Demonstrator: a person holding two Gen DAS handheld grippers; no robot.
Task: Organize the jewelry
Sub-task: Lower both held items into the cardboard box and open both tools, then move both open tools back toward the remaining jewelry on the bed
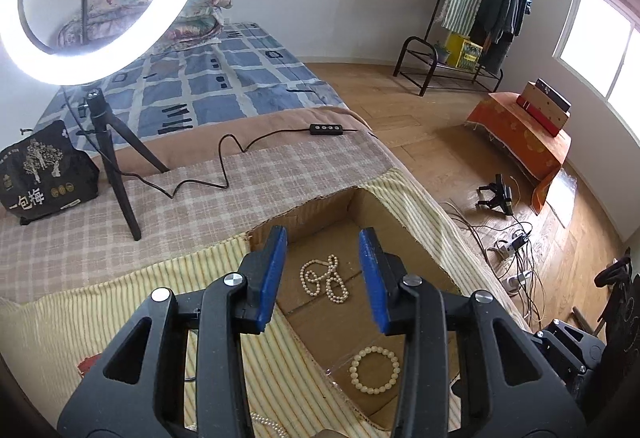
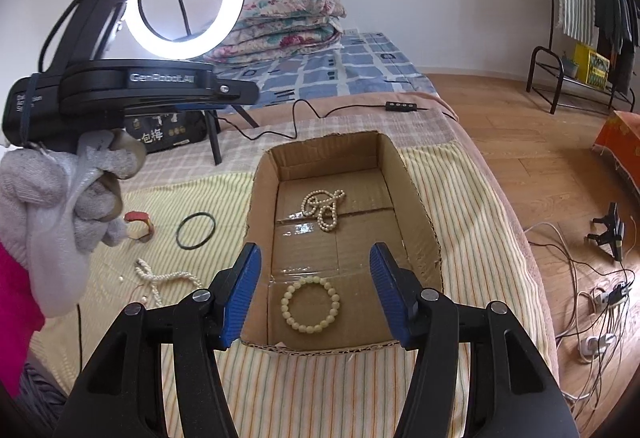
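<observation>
Both grippers hang above a bed with their blue-padded jaws spread wide and nothing held between them.

The right gripper [image 2: 316, 290] sits over the near end of an open cardboard box [image 2: 420, 198] that rests on a striped yellow blanket [image 2: 472, 206]. Directly between and just below its jaws, on the box floor, lies a round bracelet of pale beads [image 2: 311, 304], flat and already put away. Farther along the box floor, toward the far end, a pearl necklace [image 2: 325, 207] lies in a loose tangle.

The left gripper [image 1: 323, 274] points over the same box from its left side, with that tangled necklace showing between its jaws. In the right-hand view the left gripper's black body is raised high at the left, gripped by a gloved left hand [image 2: 60, 194].

What remains outside the box all lies on the blanket to the box's left. A second string of pearls [image 2: 160, 280] is nearest, sprawled with its length running roughly left to right, just left of the right gripper's left jaw. Beyond it are a thin black ring bangle [image 2: 196, 231] and, farther left, a red-and-tan cuff [image 2: 140, 226] partly hidden behind the glove.

These loose pieces appear closer to the left hand's side, so that gripper would likely have to drop down and leftward to reach them; the right would have to swing left across the box edge.
</observation>
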